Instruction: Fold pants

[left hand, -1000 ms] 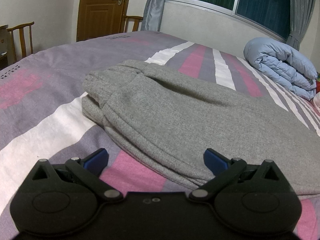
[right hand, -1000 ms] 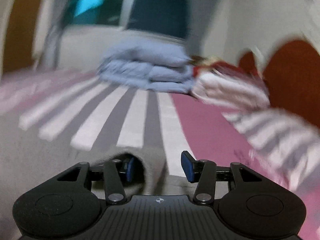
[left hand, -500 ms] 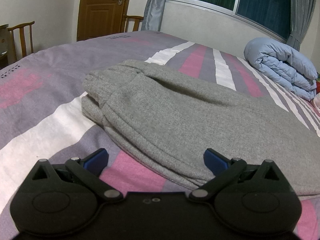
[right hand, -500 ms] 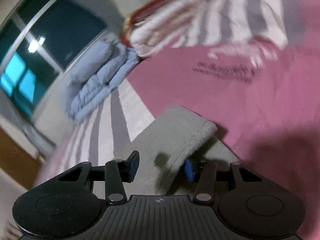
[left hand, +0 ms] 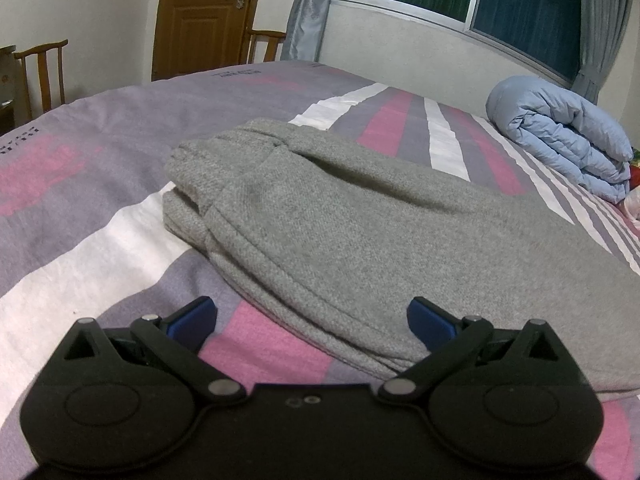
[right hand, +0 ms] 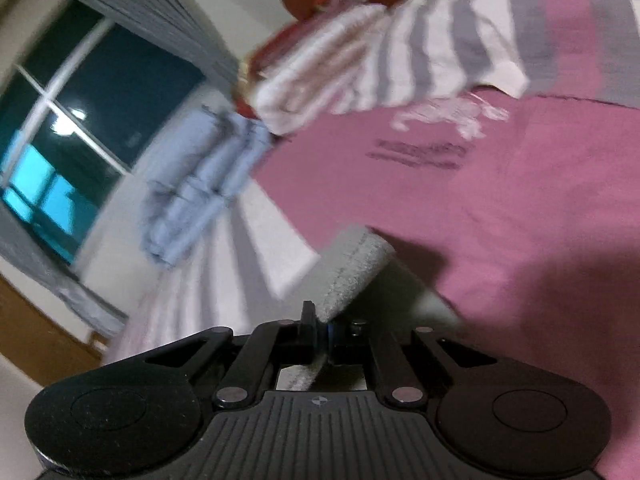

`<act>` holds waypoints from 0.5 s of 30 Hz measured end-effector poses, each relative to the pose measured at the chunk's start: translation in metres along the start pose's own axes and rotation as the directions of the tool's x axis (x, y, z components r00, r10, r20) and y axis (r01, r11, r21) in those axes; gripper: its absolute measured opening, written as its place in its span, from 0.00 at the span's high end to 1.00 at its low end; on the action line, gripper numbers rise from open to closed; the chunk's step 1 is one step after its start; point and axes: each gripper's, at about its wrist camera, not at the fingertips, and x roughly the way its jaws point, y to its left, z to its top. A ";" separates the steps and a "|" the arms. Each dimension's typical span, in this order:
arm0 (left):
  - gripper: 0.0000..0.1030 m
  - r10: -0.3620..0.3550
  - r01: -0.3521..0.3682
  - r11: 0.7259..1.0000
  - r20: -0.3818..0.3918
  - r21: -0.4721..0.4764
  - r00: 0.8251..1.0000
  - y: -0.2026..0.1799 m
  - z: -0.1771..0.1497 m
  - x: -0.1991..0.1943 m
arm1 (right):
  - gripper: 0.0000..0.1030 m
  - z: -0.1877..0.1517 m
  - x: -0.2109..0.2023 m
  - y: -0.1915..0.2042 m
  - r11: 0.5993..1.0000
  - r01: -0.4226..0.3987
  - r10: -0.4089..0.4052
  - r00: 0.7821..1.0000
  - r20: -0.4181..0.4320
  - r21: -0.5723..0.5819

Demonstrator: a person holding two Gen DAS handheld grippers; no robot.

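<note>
While the grey knitted pants (left hand: 360,232) lie already doubled on the striped bed (left hand: 100,240), the left gripper (left hand: 312,320) hovers spread at their near edge and the right gripper (right hand: 320,328) pinches a hem, with further folding likely left.

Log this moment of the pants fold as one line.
left gripper: open, beside grey pants | right gripper: shut on pants cuff | bed

- Left wrist view: sharp, evenly lit by indoor light; soft shadow in the folds of the gray pants (left hand: 360,232).
- Window (left hand: 520,8) dark.
- Right wrist view: motion-blurred, tilted; a lamp reflection (right hand: 66,120) glares in the glass.
- Fisheye bending and black vignette at the corners of both views.
- Dark shadow on the pink bedsheet (right hand: 520,280).
</note>
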 end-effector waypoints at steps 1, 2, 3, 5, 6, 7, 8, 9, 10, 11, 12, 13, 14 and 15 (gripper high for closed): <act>0.06 0.001 -0.001 1.000 0.000 0.000 1.000 0.000 0.000 0.000 | 0.95 -0.003 0.008 -0.006 1.000 0.030 -0.030 0.999 -0.012 0.008; 0.06 0.001 -0.001 1.000 0.000 0.000 1.000 0.000 0.000 0.000 | 0.95 -0.006 0.013 -0.009 0.999 0.038 -0.038 0.999 -0.018 0.008; 0.06 0.000 0.000 1.000 -0.001 0.000 1.000 0.000 0.000 0.000 | 0.95 -0.008 0.016 -0.010 0.999 0.039 -0.039 0.999 -0.009 0.002; 0.06 -0.002 0.002 1.000 -0.002 -0.002 1.000 0.000 0.000 0.000 | 0.95 -0.010 0.016 -0.010 0.999 0.048 -0.048 0.999 0.013 0.006; 0.06 -0.005 0.005 1.000 -0.004 -0.005 1.000 0.001 0.000 0.000 | 0.95 -0.011 0.016 -0.008 0.998 0.056 -0.056 0.998 0.015 0.008; 0.06 -0.009 0.009 1.000 -0.005 -0.008 1.000 0.002 0.001 -0.001 | 0.95 -0.012 0.014 -0.006 0.998 0.068 -0.069 0.998 0.003 0.017; 0.06 -0.012 0.012 1.000 -0.006 -0.011 1.000 0.002 0.002 -0.002 | 0.91 -0.014 0.007 -0.004 0.997 0.071 -0.071 0.997 0.003 0.032; 0.06 -0.016 0.016 1.000 -0.007 -0.011 1.000 0.003 0.003 -0.004 | 0.86 -0.020 -0.004 0.000 0.997 0.075 -0.075 0.997 0.036 0.027; 0.08 -0.016 0.016 1.000 -0.001 -0.009 1.000 0.003 0.004 -0.007 | 0.84 -0.027 -0.016 0.006 0.996 0.086 -0.086 0.993 0.076 -0.002; 0.10 -0.008 0.008 1.000 0.013 -0.006 1.000 0.004 0.006 -0.011 | 0.82 -0.036 -0.027 0.012 0.995 0.094 -0.091 0.989 0.112 -0.020; 0.10 0.003 -0.003 1.000 0.037 -0.002 0.999 0.004 0.007 -0.017 | 0.77 -0.046 -0.038 0.016 0.996 0.086 -0.082 0.987 0.139 -0.024; 0.10 0.011 -0.011 1.000 0.061 -0.001 0.998 0.005 0.008 -0.022 | 0.72 -0.056 -0.046 0.021 0.997 0.070 -0.066 0.986 0.155 -0.022; 0.12 0.017 -0.016 1.000 0.083 -0.011 0.996 0.008 0.009 -0.028 | 0.60 -0.066 -0.053 0.028 0.998 0.060 -0.056 0.984 0.169 -0.021; 0.13 0.014 -0.010 0.999 0.112 -0.032 0.994 0.012 0.011 -0.035 | 0.46 -0.077 -0.058 0.035 0.998 0.052 -0.046 0.983 0.179 -0.033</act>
